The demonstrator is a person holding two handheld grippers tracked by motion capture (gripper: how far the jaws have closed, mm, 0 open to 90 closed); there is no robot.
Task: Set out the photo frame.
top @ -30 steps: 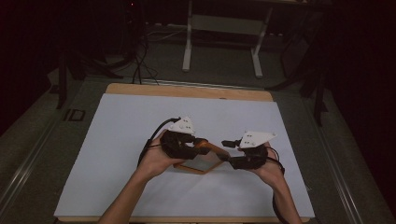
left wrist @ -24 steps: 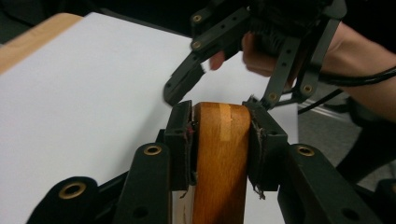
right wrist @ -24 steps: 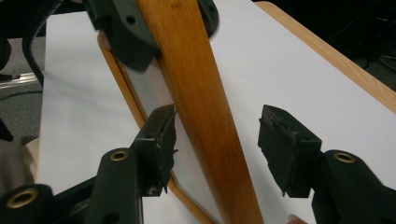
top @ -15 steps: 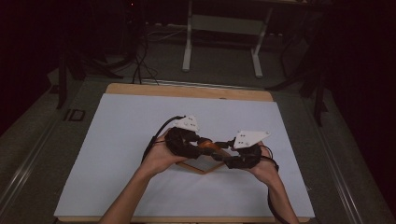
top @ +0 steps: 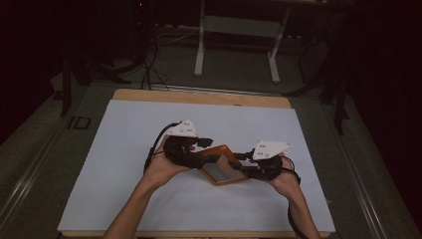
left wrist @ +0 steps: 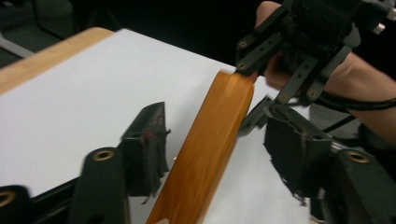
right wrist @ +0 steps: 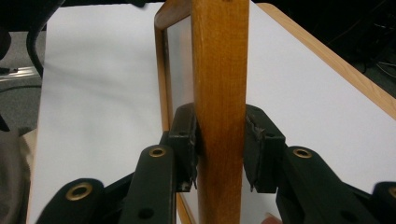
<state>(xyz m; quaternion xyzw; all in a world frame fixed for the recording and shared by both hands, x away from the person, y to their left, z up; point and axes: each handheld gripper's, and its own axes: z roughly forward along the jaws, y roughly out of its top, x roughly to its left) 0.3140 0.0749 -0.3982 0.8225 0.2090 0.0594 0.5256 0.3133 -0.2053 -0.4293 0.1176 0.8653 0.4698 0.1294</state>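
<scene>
From the high view, a wooden frame (top: 221, 167) is sitting near the middle of the white sheet (top: 124, 149) on the table (top: 199, 97), between the left gripper (top: 211, 158) and the right gripper (top: 240, 164), each reaching in from its own side.

In the left gripper view, the jaws are standing apart with the frame's edge (left wrist: 205, 149) passing between them, touching neither pad; the other gripper (left wrist: 261, 93) is gripping its far end.

In the right gripper view, both pads are pressing the frame's upright edge (right wrist: 219, 93), clamping it.
</scene>
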